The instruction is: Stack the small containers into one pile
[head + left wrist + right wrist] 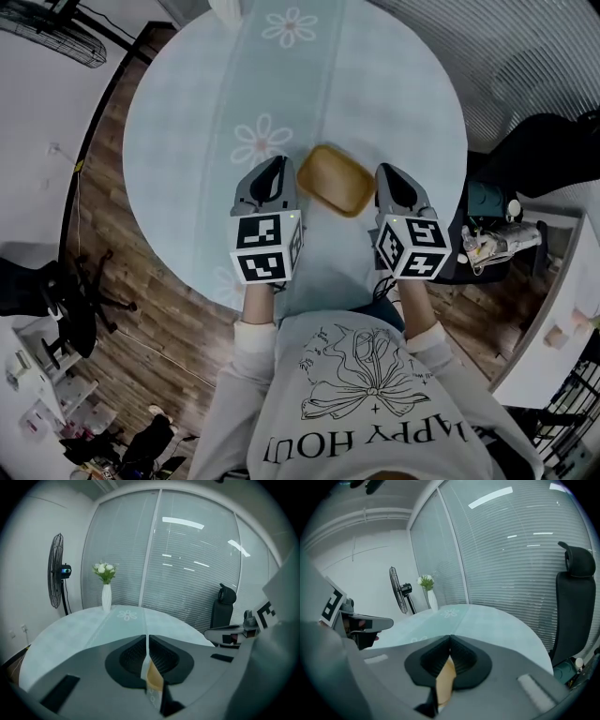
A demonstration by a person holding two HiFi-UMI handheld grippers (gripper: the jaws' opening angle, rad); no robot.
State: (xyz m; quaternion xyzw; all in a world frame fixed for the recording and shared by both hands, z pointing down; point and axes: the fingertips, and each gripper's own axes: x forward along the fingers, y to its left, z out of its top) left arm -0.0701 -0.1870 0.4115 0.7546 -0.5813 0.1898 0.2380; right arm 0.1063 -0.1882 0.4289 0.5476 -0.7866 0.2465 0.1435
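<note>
One tan, rounded-rectangular container (pixel 335 180) rests on the round pale-blue table (pixel 394 94) between the left gripper (pixel 277 164) and right gripper (pixel 387 172). Both have their jaws together and hold nothing. No loose containers show, so stacking looks finished.

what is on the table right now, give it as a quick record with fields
surface: round table with a pale blue flowered cloth
item: tan shallow rounded-rectangular container, likely plastic, between the two grippers
pile count: cannot tell
left: left gripper, jaws together, beside the container's left edge
right: right gripper, jaws together, beside its right edge
far edge: slim white vase holding white flowers
</note>
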